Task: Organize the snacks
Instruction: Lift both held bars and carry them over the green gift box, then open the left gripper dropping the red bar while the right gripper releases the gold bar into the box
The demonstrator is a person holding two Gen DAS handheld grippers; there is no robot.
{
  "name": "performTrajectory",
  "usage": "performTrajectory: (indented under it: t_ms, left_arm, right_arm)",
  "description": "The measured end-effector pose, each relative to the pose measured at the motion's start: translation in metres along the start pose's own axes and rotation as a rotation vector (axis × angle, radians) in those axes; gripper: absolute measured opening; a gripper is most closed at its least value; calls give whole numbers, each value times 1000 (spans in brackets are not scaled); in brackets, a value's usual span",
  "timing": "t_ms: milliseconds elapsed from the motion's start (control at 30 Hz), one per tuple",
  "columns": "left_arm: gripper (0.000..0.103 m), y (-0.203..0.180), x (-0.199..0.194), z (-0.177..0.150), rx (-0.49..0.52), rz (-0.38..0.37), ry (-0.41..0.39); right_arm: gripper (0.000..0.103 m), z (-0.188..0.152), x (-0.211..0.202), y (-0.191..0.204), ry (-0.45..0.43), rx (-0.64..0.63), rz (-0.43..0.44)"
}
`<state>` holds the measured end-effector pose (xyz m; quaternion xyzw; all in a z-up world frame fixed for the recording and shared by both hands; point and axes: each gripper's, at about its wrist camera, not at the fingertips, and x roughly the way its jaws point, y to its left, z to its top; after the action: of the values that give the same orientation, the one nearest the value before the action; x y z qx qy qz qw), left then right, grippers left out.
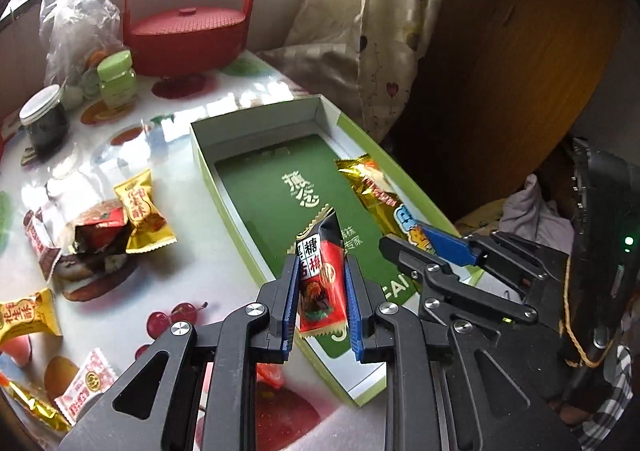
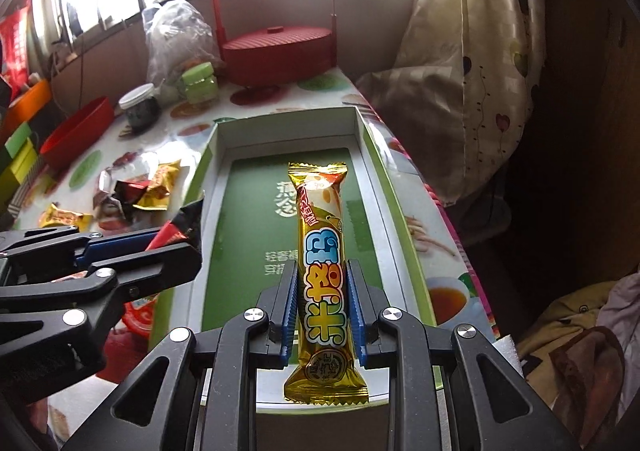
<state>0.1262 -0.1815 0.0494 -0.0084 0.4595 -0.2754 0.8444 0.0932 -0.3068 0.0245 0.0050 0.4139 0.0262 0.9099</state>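
My left gripper (image 1: pixel 322 271) is shut on a red and black candy packet (image 1: pixel 321 283) and holds it over the near left edge of the green open box (image 1: pixel 208 175). My right gripper (image 2: pixel 323 275) is shut on a long gold snack bar (image 2: pixel 322 251) and holds it lengthwise above the box floor (image 2: pixel 248 211). The bar also shows in the left wrist view (image 1: pixel 376 191), with the right gripper (image 1: pixel 416 245) behind it. The left gripper with its packet (image 2: pixel 180 221) shows at the left of the right wrist view. Loose snacks (image 1: pixel 136 215) lie on the table left of the box.
A red lidded basket (image 1: pixel 184 39) stands at the table's far end. A dark jar (image 1: pixel 44 123), a green jar (image 1: pixel 116 79) and a plastic bag (image 1: pixel 76 23) stand at the far left. A red bowl (image 2: pixel 76 135) sits left. A curtain (image 2: pixel 460 63) hangs right of the table.
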Motion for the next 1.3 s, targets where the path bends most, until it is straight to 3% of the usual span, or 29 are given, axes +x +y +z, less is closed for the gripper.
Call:
performTrajectory:
  t_ms: [567,767,1067,1200,1300]
  left_arm:
    - [22,-3,19,0,-8,2,45]
    - [31,-2,15,0,-10,9,36]
    - [32,-3,-2,-4,-12,13,13]
    - [50,-4,-16,-5,-7,11,-17]
    - [50,-4,-26,-7,-1,19,-34]
  right_arm:
    - [22,-5,11,-3,19,-7,-8]
    - [23,-6,11,-1,14,-17,-26]
    - [27,-6,1,0,-6,-16,-46]
    - [32,-5,-9,-1,-31,-6,-52]
    - [34,-4,-15,0,-43,-1,-53]
